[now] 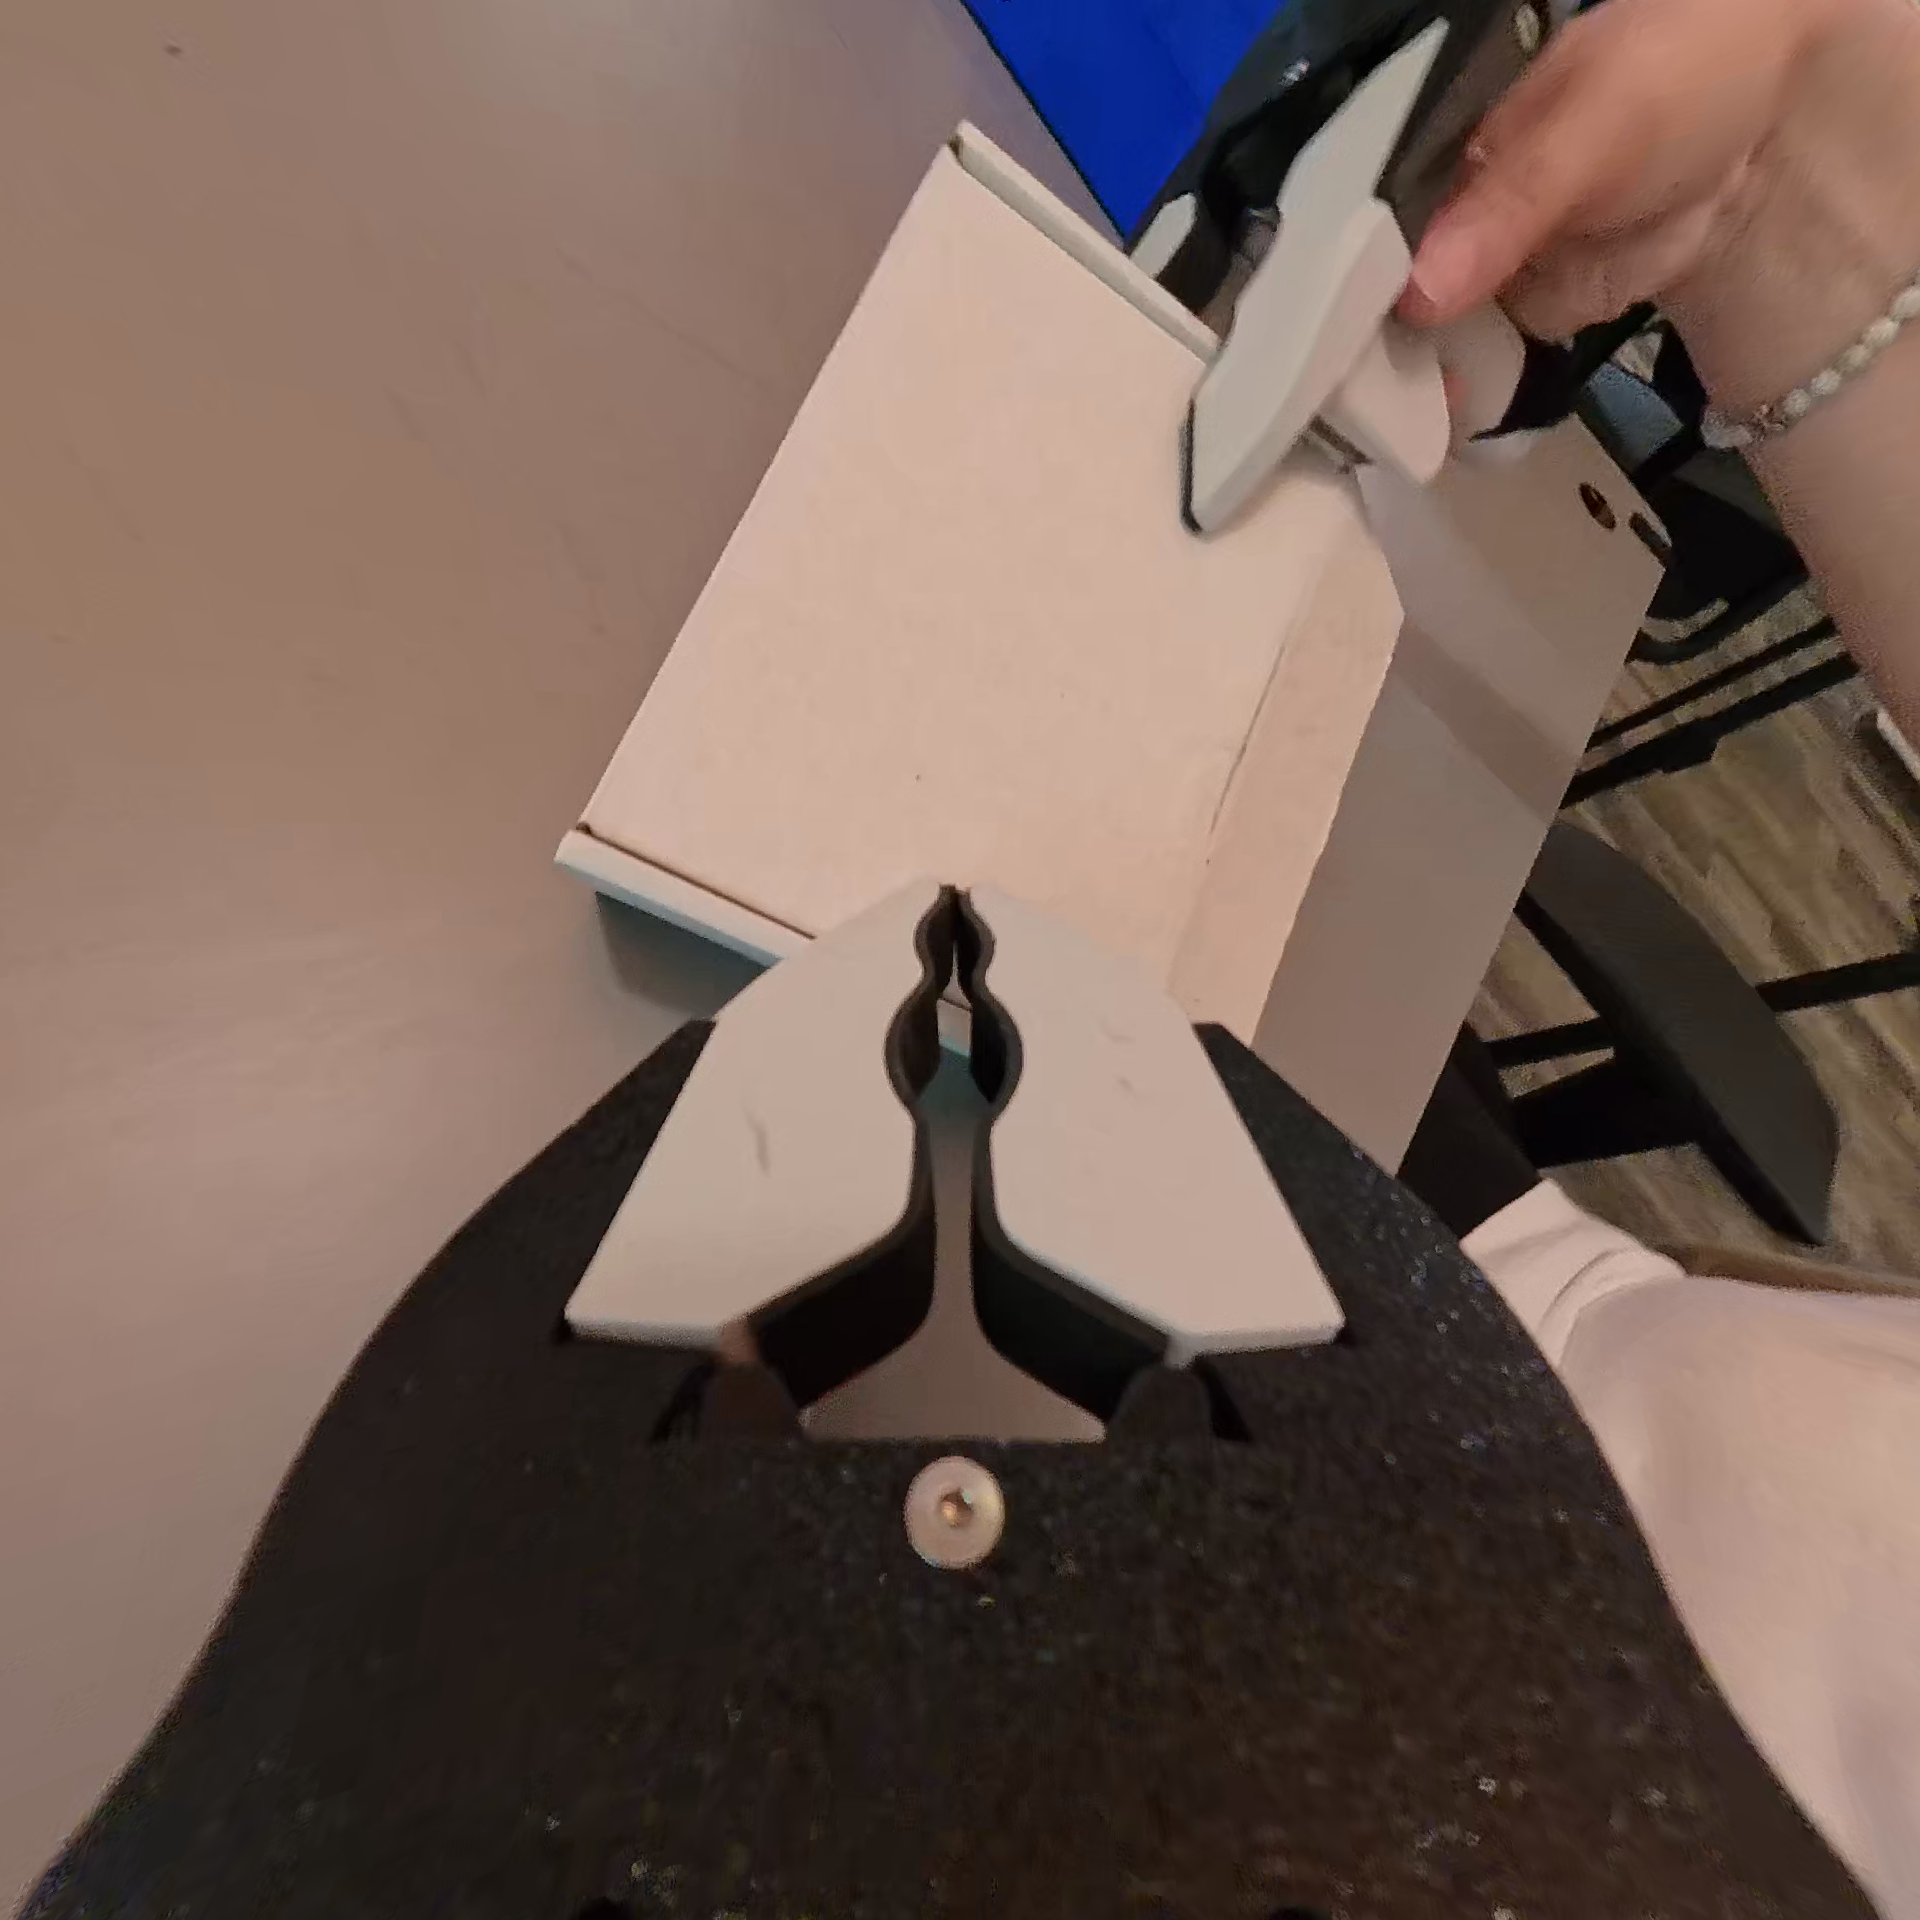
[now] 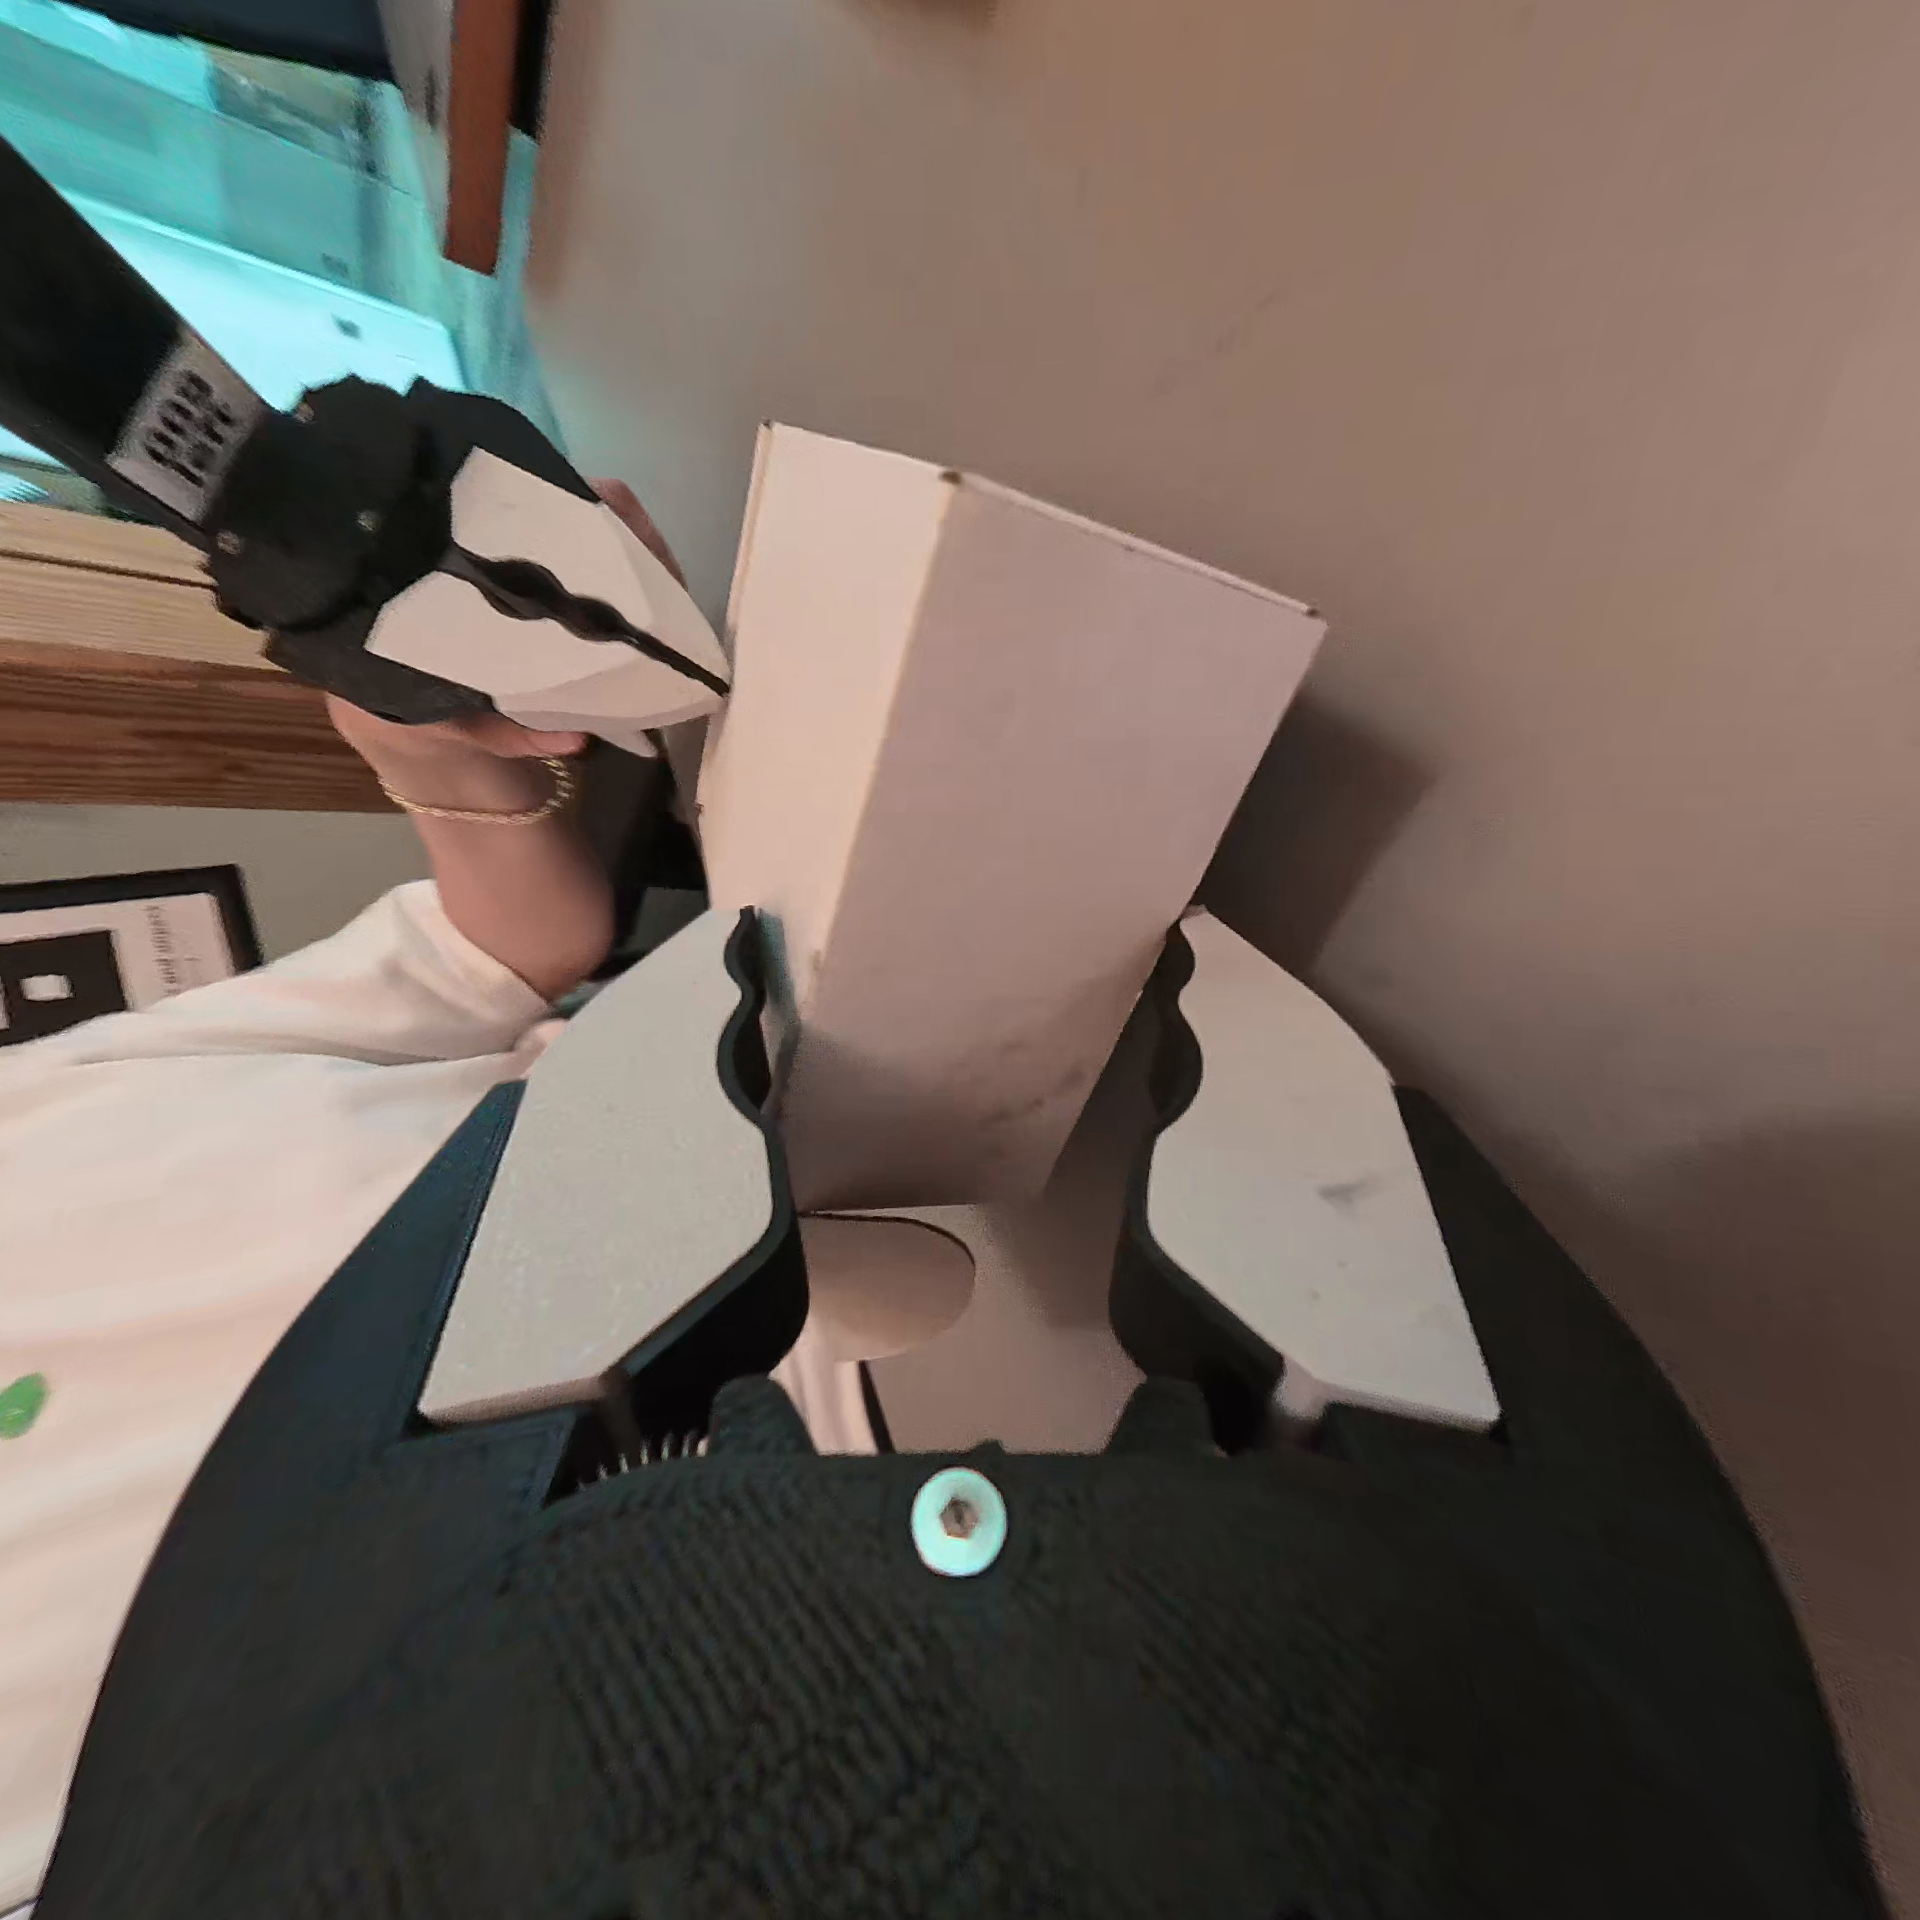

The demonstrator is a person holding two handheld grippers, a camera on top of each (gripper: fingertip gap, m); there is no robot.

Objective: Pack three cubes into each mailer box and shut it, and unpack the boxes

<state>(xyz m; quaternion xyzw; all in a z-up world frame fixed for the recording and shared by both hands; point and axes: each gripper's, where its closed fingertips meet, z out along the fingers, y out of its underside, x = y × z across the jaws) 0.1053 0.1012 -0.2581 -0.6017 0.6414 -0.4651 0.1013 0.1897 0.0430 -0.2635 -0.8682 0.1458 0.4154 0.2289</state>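
A closed white mailer box (image 1: 935, 582) is on the beige table (image 1: 260, 623). My left gripper (image 1: 951, 902) is shut and empty, its tips against the box's near edge. It also shows in the right wrist view (image 2: 717, 681), pressing on the box's far face. My right gripper (image 2: 961, 935) has its jaws around one end of the box (image 2: 997, 810), with pads on both sides. A round-cut flap (image 2: 883, 1288) sits between its fingers. In the left wrist view, the right gripper (image 1: 1226, 457) is at the box's far right corner. No cubes are visible.
The table edge runs along the right, with a black chair (image 1: 1662, 1039) and wood floor beyond. A blue object (image 1: 1091, 83) lies behind the box. A wooden shelf (image 2: 156, 727) and a framed picture (image 2: 104, 956) are at the left. The person's white sleeve is close by. Spacing between my two grippers at the tips: around 11 centimeters.
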